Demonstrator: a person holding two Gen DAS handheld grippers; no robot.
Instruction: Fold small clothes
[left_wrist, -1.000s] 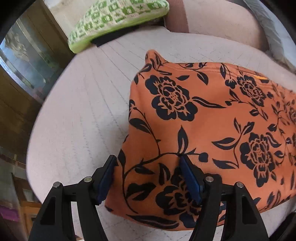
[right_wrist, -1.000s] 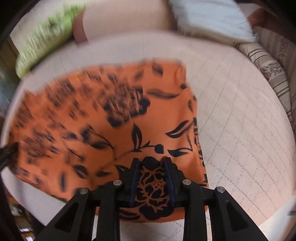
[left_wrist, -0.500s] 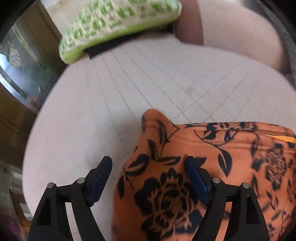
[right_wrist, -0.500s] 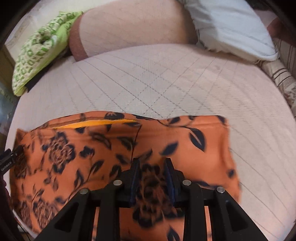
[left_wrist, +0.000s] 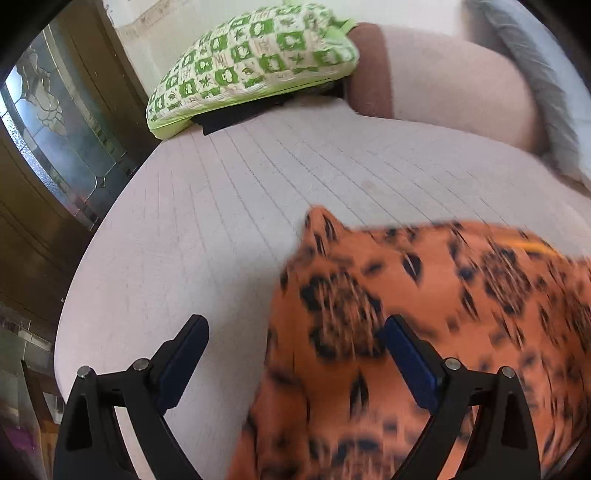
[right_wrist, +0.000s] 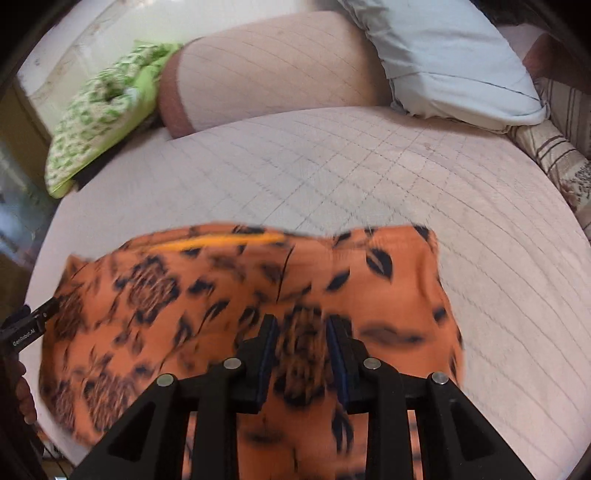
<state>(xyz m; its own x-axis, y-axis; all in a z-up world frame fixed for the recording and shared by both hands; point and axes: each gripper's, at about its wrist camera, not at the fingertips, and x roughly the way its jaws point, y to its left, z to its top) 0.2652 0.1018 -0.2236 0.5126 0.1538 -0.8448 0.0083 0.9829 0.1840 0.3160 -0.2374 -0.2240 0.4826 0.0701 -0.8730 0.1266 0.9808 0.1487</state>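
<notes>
While the left hand-held gripper (left_wrist: 293, 363) is opening and no longer pinches the orange floral garment (right_wrist: 258, 295) — a fold since a second ago looks laid — the right hand-held gripper (right_wrist: 301, 358) grips its lower-centre edge on the bed (right_wrist: 369, 166). Green pillow (left_wrist: 255, 62) upper left, white pillow (right_wrist: 443, 55) upper right — nothing obstructs.

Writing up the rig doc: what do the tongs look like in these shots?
Both tongs, left and right, are matte black plastic with angular, triangular-cutout arms, silver pivot pins and flat blue pads on the fingers. In the right wrist view the left one's edge carries white "GenRobot.AI" lettering. No cables or sleeves are visible.
</notes>
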